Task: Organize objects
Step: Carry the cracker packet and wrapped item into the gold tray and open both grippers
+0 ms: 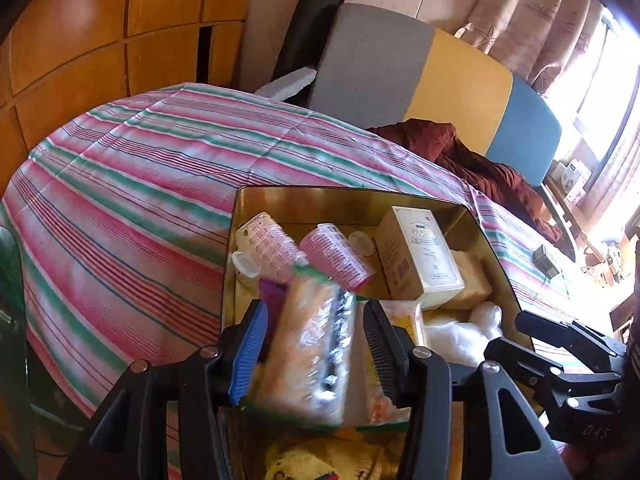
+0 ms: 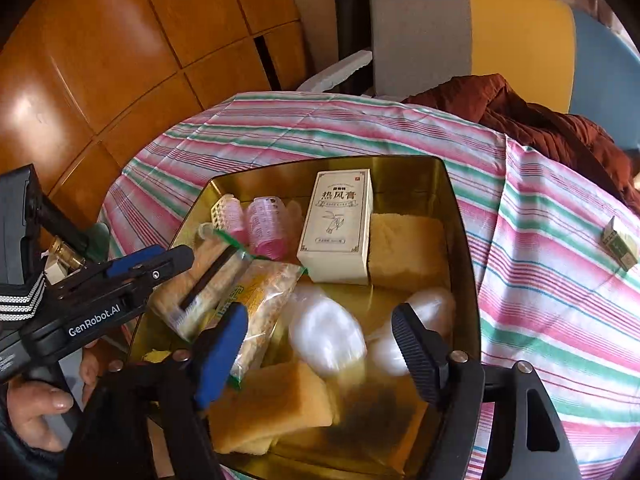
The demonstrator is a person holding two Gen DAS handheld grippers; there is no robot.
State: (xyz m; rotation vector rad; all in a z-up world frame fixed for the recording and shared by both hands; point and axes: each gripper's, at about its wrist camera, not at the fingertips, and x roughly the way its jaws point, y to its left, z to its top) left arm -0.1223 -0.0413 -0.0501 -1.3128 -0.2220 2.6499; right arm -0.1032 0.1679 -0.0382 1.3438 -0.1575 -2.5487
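A gold tin (image 1: 352, 194) (image 2: 320, 164) sits on the striped cloth. It holds pink hair rollers (image 2: 264, 224), a white carton (image 2: 340, 224), yellow sponges (image 2: 404, 248), snack packets and white plastic bundles (image 2: 326, 336). My left gripper (image 1: 314, 352) (image 2: 180, 264) straddles a clear packet (image 1: 312, 344) (image 2: 204, 284) with beige contents and a black strip at the tin's left side. Small gaps show beside both pads and the packet is blurred. My right gripper (image 2: 320, 352) (image 1: 508, 334) hangs wide open over the white bundles, gripping nothing.
The striped cloth (image 1: 140, 184) covers a round table. A small green box (image 2: 618, 246) lies on it to the right. A dark red garment (image 2: 520, 112) drapes a grey, yellow and blue chair (image 1: 400, 64). Wooden panels (image 2: 120, 40) stand behind. A hand (image 2: 36, 400) holds the left gripper.
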